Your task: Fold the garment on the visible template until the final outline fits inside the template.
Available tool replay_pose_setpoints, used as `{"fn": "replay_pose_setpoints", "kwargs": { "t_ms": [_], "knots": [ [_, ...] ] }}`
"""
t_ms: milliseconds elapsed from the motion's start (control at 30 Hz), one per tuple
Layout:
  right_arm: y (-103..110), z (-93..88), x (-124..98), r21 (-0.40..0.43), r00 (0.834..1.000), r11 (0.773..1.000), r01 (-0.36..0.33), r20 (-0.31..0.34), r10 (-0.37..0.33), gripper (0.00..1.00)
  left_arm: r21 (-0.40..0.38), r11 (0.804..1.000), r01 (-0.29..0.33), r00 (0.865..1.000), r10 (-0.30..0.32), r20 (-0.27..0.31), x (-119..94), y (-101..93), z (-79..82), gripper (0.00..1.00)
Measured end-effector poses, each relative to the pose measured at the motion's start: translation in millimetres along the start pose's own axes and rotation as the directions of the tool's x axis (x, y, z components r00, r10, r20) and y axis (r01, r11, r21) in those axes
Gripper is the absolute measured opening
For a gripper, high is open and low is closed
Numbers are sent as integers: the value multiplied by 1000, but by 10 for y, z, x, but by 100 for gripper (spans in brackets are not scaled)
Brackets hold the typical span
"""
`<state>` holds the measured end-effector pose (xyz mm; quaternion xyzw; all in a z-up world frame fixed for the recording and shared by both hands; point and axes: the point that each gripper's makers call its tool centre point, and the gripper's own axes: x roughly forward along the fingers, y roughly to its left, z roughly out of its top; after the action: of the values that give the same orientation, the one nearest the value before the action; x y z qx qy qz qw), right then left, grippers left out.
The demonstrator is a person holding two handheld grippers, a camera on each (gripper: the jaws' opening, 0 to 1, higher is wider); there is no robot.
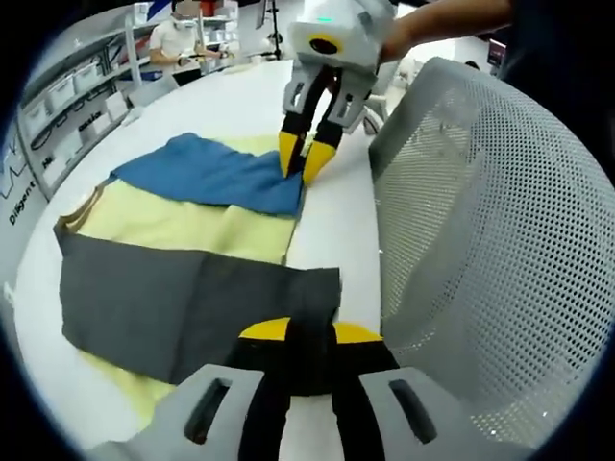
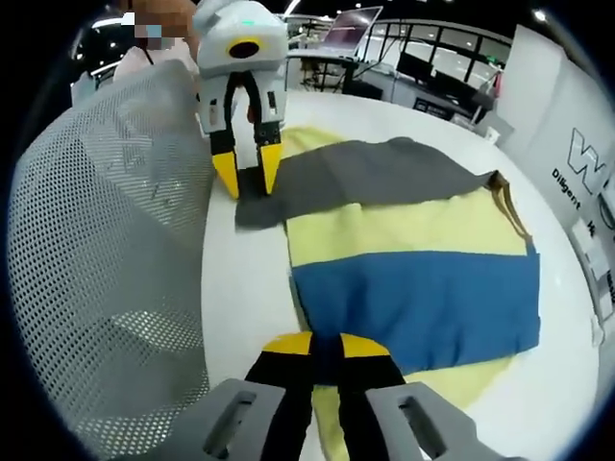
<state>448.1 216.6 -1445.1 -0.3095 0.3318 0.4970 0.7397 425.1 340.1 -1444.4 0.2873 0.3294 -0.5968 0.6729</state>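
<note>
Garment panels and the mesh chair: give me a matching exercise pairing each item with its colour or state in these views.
Column 1:
1. blue panel
2. grey panel
3. mesh chair back
4. yellow panel

Column 2:
a. lies between the other two panels
b. pinched by the right hand-held gripper
c. perforated, beside the table
d. at the left hand-held gripper

Pairs: 1-b, 2-d, 3-c, 4-a

We see our right gripper point(image 2: 325, 348) pinching the blue band of the grey, yellow and blue striped garment point(image 2: 413, 288); the left gripper point(image 2: 246, 175) straddles its grey corner.
</note>
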Motion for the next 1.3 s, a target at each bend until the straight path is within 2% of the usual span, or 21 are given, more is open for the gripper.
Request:
{"fn": "replay_pose_setpoints", "kwargs": {
  "t_ms": [67, 200, 367, 667, 800, 933, 1000, 1133, 1300],
  "knots": [
    [-3, 9, -11, 12, 1000, 1000, -2, 0, 2, 0, -65, 998, 4, 1000, -4, 9, -1, 3, 3, 5],
    [-16, 16, -21, 30, 1000, 1000, 1, 6, -1, 0, -92, 996, 6, 1000, -5, 11, -1, 44, 14, 4],
    [-32, 53, -69, 59, 1000, 998, -2, 25, 1, 0, -181, 984, 5, 999, 2, 38, -47, 93, 97, 3],
    [-20, 74, -104, 121, 998, 992, -41, 55, 34, 0, -245, 970, -1, 998, 15, 57, -131, 187, 152, 3],
    [-31, 72, -80, 150, 997, 987, -50, 65, 41, 0, -255, 967, -4, 998, 20, 59, -139, 204, 154, 3],
    [-54, 121, -24, 147, 997, 988, -36, 70, 26, 9, -257, 966, -6, 998, 21, 55, -152, 195, 158, 3],
    [-44, 201, -11, 145, 995, 988, -43, 92, 30, 12, -254, 967, -6, 998, 20, 54, -154, 192, 162, 3],
    [-36, 260, 50, 139, 995, 989, -51, 94, 38, 11, -252, 968, -8, 998, 21, 51, -147, 197, 161, 3],
    [-43, 197, 148, 154, 997, 987, -49, 66, 39, 7, -250, 968, -8, 999, 20, 46, -132, 204, 154, 3]
  ]
}}
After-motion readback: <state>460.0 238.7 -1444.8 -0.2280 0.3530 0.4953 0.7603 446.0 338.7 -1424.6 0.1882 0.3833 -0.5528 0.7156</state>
